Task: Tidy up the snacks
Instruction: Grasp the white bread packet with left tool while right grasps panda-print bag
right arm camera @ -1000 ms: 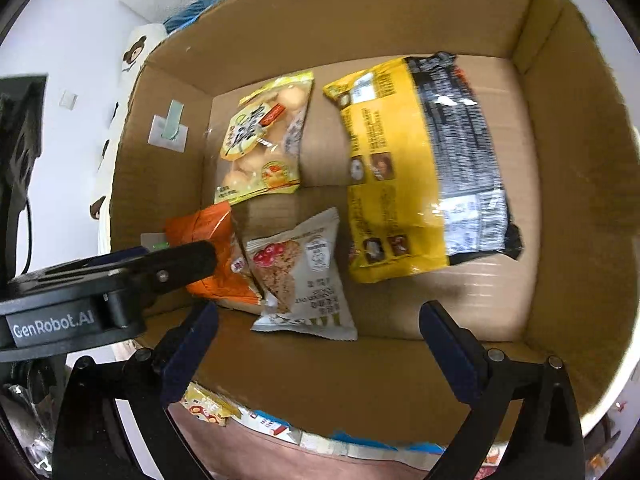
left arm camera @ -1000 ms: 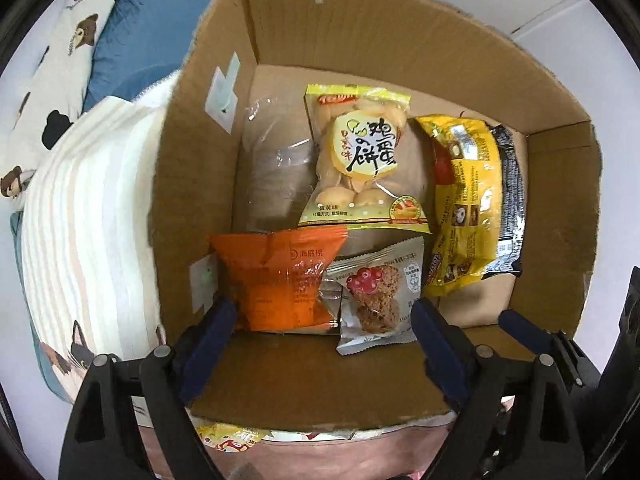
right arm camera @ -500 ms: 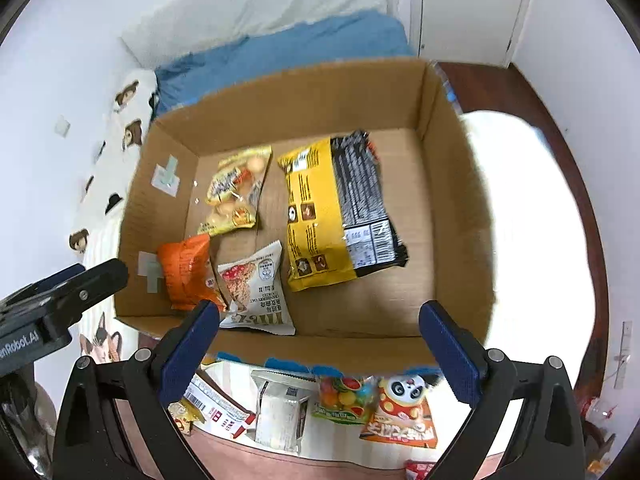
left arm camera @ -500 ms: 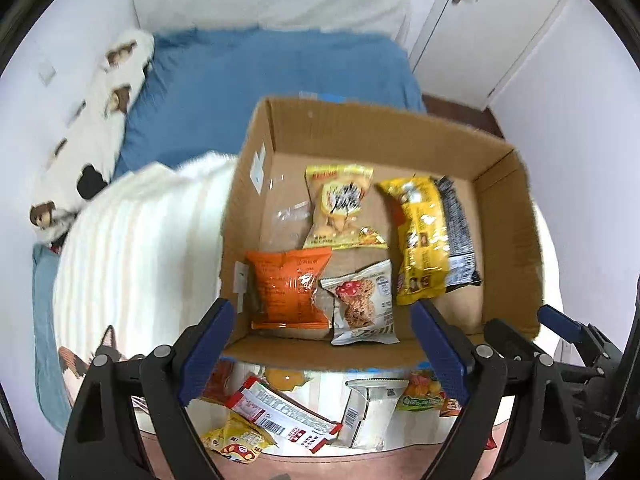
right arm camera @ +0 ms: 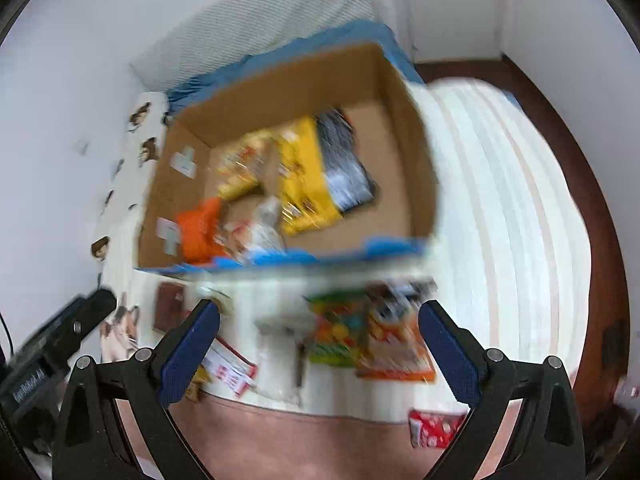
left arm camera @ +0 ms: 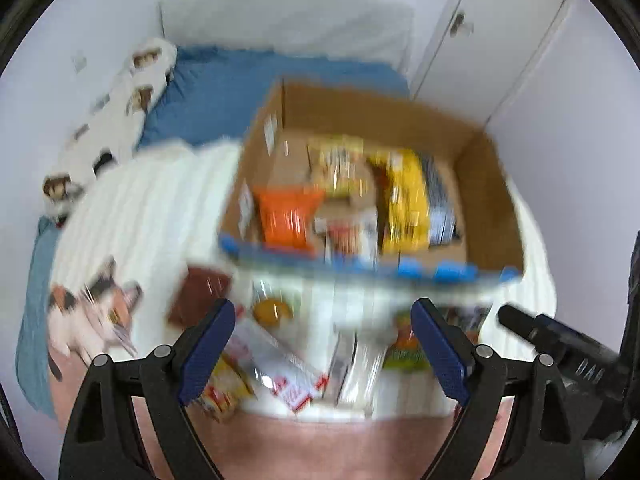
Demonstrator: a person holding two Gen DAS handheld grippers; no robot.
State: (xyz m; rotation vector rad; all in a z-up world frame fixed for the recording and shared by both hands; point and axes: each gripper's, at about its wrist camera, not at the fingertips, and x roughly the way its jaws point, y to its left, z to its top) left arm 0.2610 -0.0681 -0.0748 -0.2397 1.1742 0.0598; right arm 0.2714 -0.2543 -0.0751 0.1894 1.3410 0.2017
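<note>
A cardboard box (left arm camera: 490,216) (right arm camera: 416,168) stands on a striped white blanket and holds an orange packet (left arm camera: 288,220) (right arm camera: 198,228), a yellow and black bag (left arm camera: 412,204) (right arm camera: 316,168) and other snacks, all blurred. Loose snack packets (left arm camera: 280,376) (right arm camera: 360,336) lie on the blanket in front of the box. My left gripper (left arm camera: 322,344) hangs open above these packets with nothing between its fingers. Over the same pile, my right gripper (right arm camera: 318,344) holds nothing and its jaws are closing slightly. Each gripper shows at the edge of the other's view.
The striped blanket (right arm camera: 500,208) spreads to the right of the box. A blue sheet (left arm camera: 224,92) and a bear-print pillow (left arm camera: 120,108) lie behind on the bed. A red packet (right arm camera: 434,432) rests on the pink cover at the front. White walls and a closet door (left arm camera: 492,32) surround.
Both grippers have pulled back and up out of the box. The box now sits farther away, and the loose packets in front of it have come into view.
</note>
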